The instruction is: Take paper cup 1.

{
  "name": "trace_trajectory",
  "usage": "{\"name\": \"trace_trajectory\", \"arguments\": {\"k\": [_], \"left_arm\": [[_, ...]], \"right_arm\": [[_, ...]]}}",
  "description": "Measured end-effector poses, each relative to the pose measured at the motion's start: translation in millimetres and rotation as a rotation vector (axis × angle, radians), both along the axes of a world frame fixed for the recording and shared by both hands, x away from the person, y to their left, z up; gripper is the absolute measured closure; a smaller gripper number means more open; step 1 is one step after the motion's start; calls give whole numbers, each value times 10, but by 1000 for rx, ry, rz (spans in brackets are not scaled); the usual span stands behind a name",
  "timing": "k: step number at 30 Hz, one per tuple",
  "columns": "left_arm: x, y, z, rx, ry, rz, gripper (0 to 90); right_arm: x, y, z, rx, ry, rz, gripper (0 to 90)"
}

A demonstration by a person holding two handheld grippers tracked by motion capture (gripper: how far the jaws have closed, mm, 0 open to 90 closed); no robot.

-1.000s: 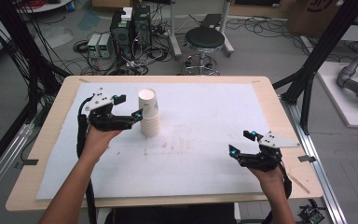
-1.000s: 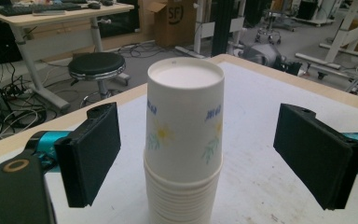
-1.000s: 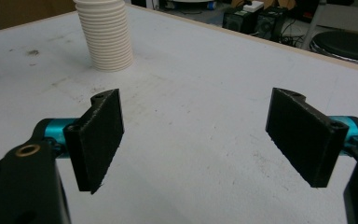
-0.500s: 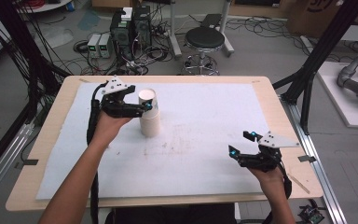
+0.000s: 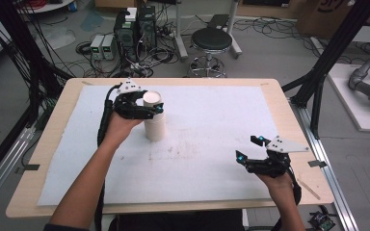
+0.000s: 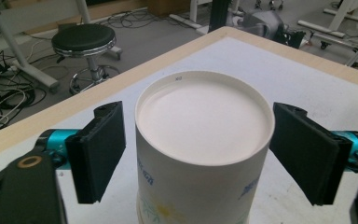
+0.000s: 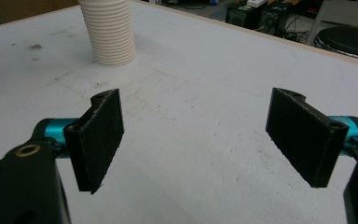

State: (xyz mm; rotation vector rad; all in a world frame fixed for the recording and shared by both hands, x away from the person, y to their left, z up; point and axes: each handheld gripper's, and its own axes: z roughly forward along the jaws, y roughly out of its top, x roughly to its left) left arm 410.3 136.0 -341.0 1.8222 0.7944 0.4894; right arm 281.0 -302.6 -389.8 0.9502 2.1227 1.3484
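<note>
At the lower right of the high view, the right gripper (image 5: pixel 250 148) rests low over the counter (image 5: pixel 279 101), its jaws spread wide with nothing between them; its own view shows only stained white cover between the two black pads. It is well apart from the work and looks unlikely to cause trouble where it is.

Farther up, at the upper left of the high view, the left gripper (image 5: pixel 147 109) sits at the top of the cup stack (image 5: pixel 154 120), which stands upright on the white cover toward the counter's far left. In the left gripper view the jaws straddle the upturned top cup (image 6: pixel 203 140), one pad on each side; the left pad lies just beside the wall, the right pad stands off with a clear gap. So the jaws are open and hold nothing yet.

The risk, as I judge it, is in that uneven spacing. If the jaws close as they stand, the left pad meets the cup first and may push the tall stack sideways or tip it. A squeeze high on a thin wall could also dent it, or lift several nested cups instead of one.
</note>
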Motion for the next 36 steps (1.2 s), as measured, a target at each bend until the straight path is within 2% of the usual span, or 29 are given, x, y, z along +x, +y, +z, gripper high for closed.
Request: {"name": "trace_trajectory", "arguments": {"k": [2,4,13,23,27,32,36], "left_arm": [[13,-5,-14,-4,6,-9,239],[17,-3,-16,3,1,-25,322],[1,29,33,-16,-15,-34,330],[-67,78,309,-51,-76,-51,342],[-118,108,461,-123,-118,-57,344],[-193,110,619,-157,-160,-78,346],[-264,88,715,-168,-192,-93,346]], "right_arm": [[-3,-3,-2,1,3,0,194],[-10,-5,-6,2,6,-2,194],[-13,0,-3,1,6,0,194],[-11,24,-5,1,9,9,194],[-13,22,-3,-1,6,11,194],[-15,21,-6,3,7,7,194],[-16,31,-4,4,8,11,194]]}}
